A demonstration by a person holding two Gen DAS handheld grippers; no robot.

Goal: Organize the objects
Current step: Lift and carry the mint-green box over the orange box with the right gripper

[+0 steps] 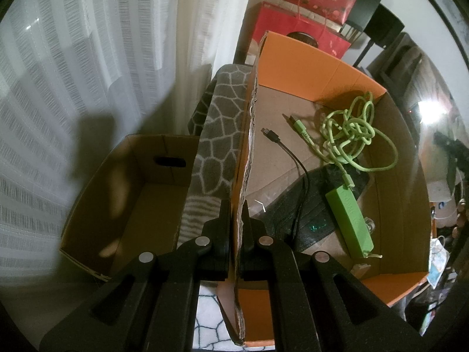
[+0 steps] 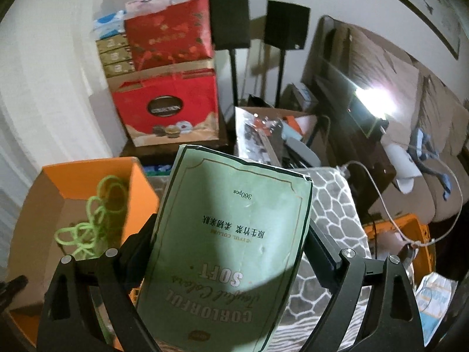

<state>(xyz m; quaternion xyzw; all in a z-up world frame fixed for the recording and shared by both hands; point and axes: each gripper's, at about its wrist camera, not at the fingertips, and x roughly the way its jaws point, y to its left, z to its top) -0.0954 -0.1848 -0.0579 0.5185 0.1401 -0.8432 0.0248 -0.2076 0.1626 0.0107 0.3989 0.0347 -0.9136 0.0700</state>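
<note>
Spanning right fingers point(image 2: 321, 243): tissue pack point(image 2: 231, 243).

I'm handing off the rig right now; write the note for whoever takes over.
Left tool: shut on the torn side wall of the orange cardboard box.
Right tool: shut on the pale green soft tissue pack, held above the box's right side.
Already in the box: tangled green cable, green power bank, black cable, dark pouch.
Left: place the pack; the plain brown box looks empty.
</note>
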